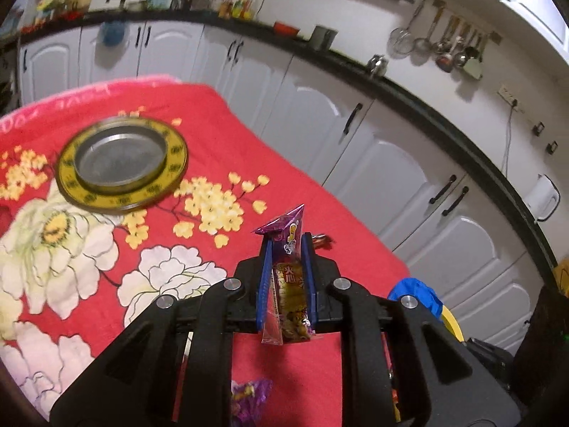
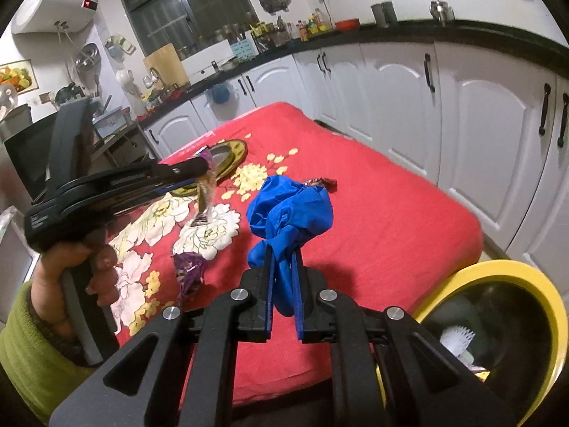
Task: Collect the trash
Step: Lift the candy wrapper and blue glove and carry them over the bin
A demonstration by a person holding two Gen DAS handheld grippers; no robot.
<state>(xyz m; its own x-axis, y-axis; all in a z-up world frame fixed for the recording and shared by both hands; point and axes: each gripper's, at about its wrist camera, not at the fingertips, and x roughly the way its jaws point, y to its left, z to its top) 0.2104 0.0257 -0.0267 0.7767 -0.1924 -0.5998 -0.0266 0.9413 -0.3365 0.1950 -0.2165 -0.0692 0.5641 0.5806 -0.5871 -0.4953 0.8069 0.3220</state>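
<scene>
Above the red flowered cloth (image 1: pixel 320 192) on the table, both grippers carry trash. The left gripper (image 1: pixel 287 249) has its fingers pinching a snack wrapper (image 1: pixel 288 284) that stands upright between them; the right gripper (image 2: pixel 283 254) has its fingers clamped on a bunched blue bag (image 2: pixel 290 210). The yellow bin (image 2: pixel 533 284) sits just beside the table's near corner, below the right gripper.

Risks, as I judge them: the wrapper is thin, glossy film held along a narrow strip, so a quick swing could let it slide out or fold over. The bag is soft and crumpled, gripped only at its gathered neck, and its loose bulk could catch on the bin rim or spill back onto the cloth. The two grippers are near each other and could knock on the way to the bin.

Still lying on the cloth are a crinkled purple wrapper (image 2: pixel 188 270) and a small brown wrapper (image 2: pixel 322 182). A round metal tin lid (image 1: pixel 122 162) with a yellow rim lies flat further back.
</scene>
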